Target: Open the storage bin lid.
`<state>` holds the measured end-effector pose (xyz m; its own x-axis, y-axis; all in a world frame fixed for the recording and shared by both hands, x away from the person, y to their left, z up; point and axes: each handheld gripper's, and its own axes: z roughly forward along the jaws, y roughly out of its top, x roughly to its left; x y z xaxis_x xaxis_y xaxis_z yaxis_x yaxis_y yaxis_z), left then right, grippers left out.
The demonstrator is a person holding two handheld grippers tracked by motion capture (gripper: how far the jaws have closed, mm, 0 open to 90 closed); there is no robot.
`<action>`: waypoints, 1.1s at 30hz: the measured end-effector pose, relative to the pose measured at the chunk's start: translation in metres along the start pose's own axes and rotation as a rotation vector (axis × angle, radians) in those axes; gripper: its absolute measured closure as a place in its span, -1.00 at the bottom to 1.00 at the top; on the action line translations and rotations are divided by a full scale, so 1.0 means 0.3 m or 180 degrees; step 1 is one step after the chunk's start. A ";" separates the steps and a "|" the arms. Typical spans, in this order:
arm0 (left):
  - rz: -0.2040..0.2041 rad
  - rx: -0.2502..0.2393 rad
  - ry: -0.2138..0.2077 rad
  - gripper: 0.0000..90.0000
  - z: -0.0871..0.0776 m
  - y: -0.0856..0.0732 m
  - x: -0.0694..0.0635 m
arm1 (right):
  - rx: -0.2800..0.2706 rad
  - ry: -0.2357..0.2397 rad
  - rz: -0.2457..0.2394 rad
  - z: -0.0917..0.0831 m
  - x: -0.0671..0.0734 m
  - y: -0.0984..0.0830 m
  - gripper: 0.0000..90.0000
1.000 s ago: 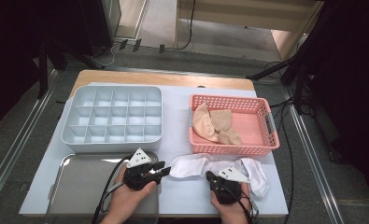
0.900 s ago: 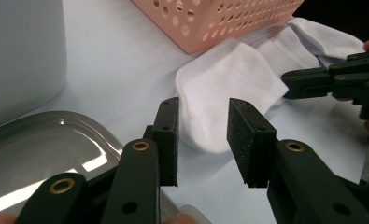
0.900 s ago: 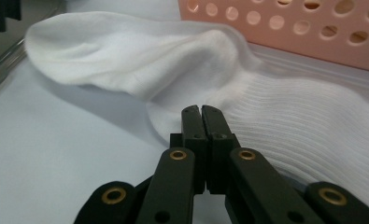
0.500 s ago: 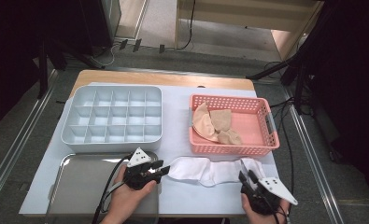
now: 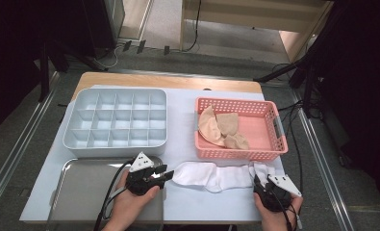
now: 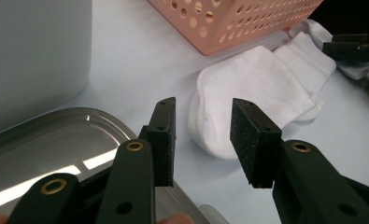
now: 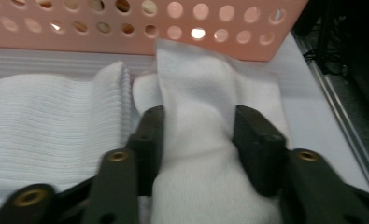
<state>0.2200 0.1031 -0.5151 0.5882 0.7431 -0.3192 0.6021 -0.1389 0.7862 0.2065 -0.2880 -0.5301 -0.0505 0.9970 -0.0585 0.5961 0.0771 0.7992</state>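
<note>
A white sock [image 5: 211,175] [image 6: 252,88] lies stretched flat along the table's front, toe to the left. My left gripper [image 5: 167,174] [image 6: 203,105] stands open just short of that toe, with nothing between its pads. A second white sock [image 5: 263,169] [image 7: 196,84] lies bunched at the first sock's ribbed cuff [image 7: 46,112], in front of the pink basket. My right gripper [image 5: 262,182] [image 7: 198,116] has just been closing on this second sock, and both pads press into its fabric.
The pink basket [image 5: 274,139] at the right holds beige cloth pieces [image 5: 221,127]. A grey compartment box [image 5: 115,143] stands at the left, with a metal tray [image 5: 82,192] in front of it under my left hand. The table's front edge is close to both hands.
My right gripper moved right, from the table's middle to the far sock. The first sock went from bunched to stretched out flat and lies released. The left gripper stayed put.
</note>
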 end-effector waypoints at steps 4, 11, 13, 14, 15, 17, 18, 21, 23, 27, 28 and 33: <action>0.0004 -0.0009 -0.0014 0.39 -0.005 0.000 -0.002 | -0.0031 0.0016 0.0122 -0.011 -0.028 0.003 0.73; -0.0020 -0.0012 -0.0007 0.40 0.000 -0.001 0.001 | -0.0524 0.0447 0.0025 -0.142 0.035 0.023 0.72; -0.0042 -0.0017 -0.0014 0.40 0.001 0.000 0.001 | -0.0595 0.0606 -0.0102 -0.177 0.093 0.027 0.72; -0.0046 -0.0022 -0.0011 0.40 0.001 0.001 0.000 | -0.0617 0.0721 -0.0181 -0.188 0.121 0.027 0.72; -0.0048 -0.0024 -0.0019 0.40 0.001 0.001 0.000 | -0.0616 0.0838 -0.0245 -0.193 0.151 0.025 0.72; -0.0044 -0.0022 -0.0023 0.39 0.000 0.001 -0.001 | -0.0549 0.1068 -0.0372 -0.190 0.205 0.015 0.71; -0.0039 -0.0013 -0.0025 0.39 0.001 0.001 -0.001 | -0.0481 0.1156 -0.0428 -0.183 0.229 0.008 0.70; -0.0046 -0.0008 -0.0017 0.39 0.003 0.000 0.001 | -0.0354 0.1397 -0.0556 -0.162 0.266 -0.014 0.34; -0.0047 -0.0016 -0.0014 0.39 0.002 0.000 0.003 | -0.0456 0.1512 -0.0486 -0.175 0.250 -0.005 0.12; -0.0103 -0.0006 0.0006 0.37 0.012 0.000 0.010 | -0.0637 0.1466 0.0113 -0.193 0.132 0.028 0.20; -0.0138 -0.0014 0.0026 0.35 0.014 0.000 0.009 | -0.0587 0.1228 0.0177 -0.182 0.105 0.028 0.23; -0.0137 -0.0002 0.0097 0.32 0.030 -0.003 0.005 | -0.0204 0.0774 0.0373 -0.074 0.023 -0.003 0.35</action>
<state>0.2252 0.0983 -0.5210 0.5452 0.7679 -0.3364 0.6262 -0.1062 0.7724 0.1878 -0.2813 -0.5179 -0.1796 0.9679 0.1758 0.5577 -0.0470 0.8287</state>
